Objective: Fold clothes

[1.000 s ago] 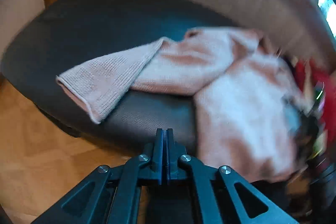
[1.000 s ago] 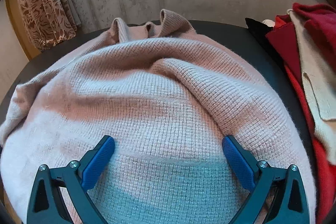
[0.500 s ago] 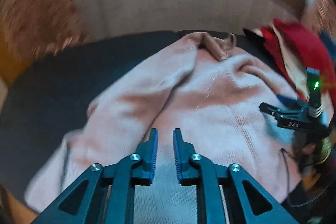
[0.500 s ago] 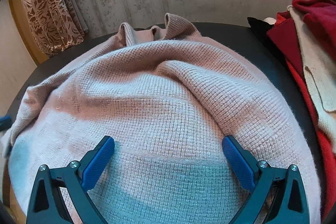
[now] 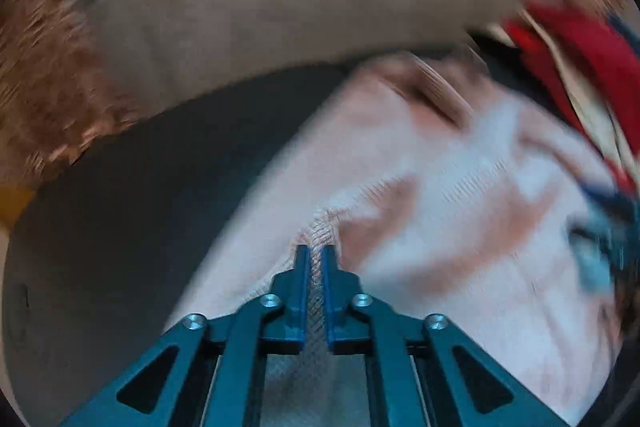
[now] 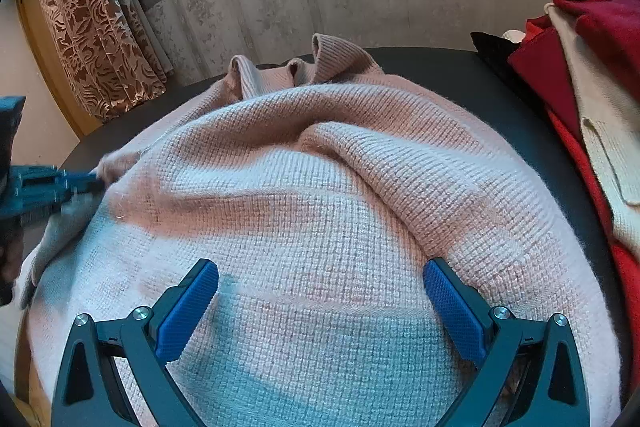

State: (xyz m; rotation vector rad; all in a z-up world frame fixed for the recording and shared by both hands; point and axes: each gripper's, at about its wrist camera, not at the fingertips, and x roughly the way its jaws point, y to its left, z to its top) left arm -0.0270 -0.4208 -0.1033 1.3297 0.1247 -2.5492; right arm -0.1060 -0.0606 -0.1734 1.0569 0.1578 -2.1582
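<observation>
While the left claw (image 5: 315, 259) pinches the pink sweater (image 6: 320, 219), only the right view shows the right claw (image 6: 320, 307) (spread apart).

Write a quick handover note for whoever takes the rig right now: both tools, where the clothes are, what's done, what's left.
Left tool: shut on a pinch of the pink sweater at its left edge.
Right tool: open, held over the sweater's near part, gripping nothing.
Sweater: spread on the dark table, rumpled, collar at the far side.
Pile of red and cream clothes: at the table's right edge.
Done: left grip made.
Left: no neat fold shows yet; fold the sweater, then probably the pile.
</observation>
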